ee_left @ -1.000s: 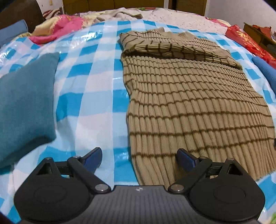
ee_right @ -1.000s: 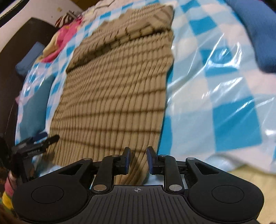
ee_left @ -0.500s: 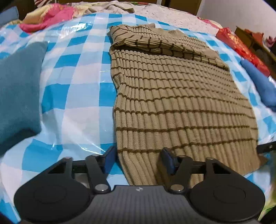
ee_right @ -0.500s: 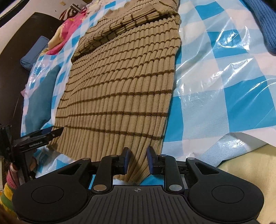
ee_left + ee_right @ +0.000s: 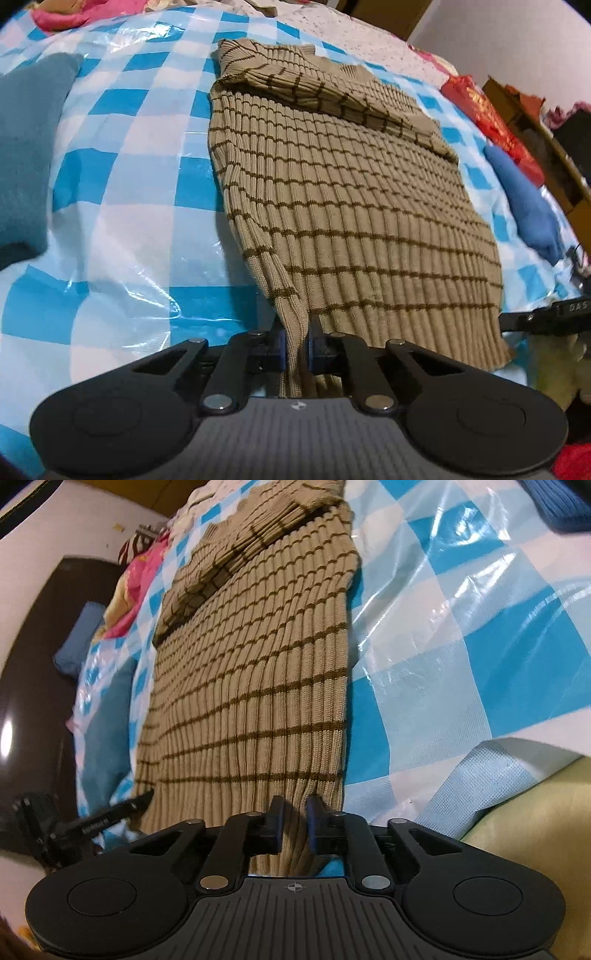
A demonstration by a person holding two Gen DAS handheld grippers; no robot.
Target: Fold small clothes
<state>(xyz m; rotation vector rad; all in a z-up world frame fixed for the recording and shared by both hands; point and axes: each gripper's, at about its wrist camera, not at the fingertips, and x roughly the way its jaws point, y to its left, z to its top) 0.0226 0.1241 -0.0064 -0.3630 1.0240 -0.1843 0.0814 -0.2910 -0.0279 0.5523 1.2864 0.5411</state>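
A tan ribbed sweater with thin brown stripes (image 5: 351, 206) lies flat on the blue-and-white checked plastic sheet (image 5: 122, 184), its sleeves folded across the top. My left gripper (image 5: 296, 347) is shut on the hem's near left corner, and the knit bunches up between the pads. In the right wrist view the sweater (image 5: 251, 686) runs away from my right gripper (image 5: 294, 823), whose jaws are closing with the hem's near right corner pinched between them. Each gripper's finger shows at the edge of the other's view.
A teal cloth (image 5: 22, 155) lies left of the sweater and a blue garment (image 5: 528, 210) to its right. Beyond that is a red bag (image 5: 491, 118). Pink bedding (image 5: 136, 587) is piled at the far end. The sheet's edge and yellow bedding (image 5: 535, 812) are near the right gripper.
The left gripper's jaws went from wide open to shut on the hem's left corner, lifting it. The right gripper's jaws narrowed onto the right corner. Both wrists tilted.
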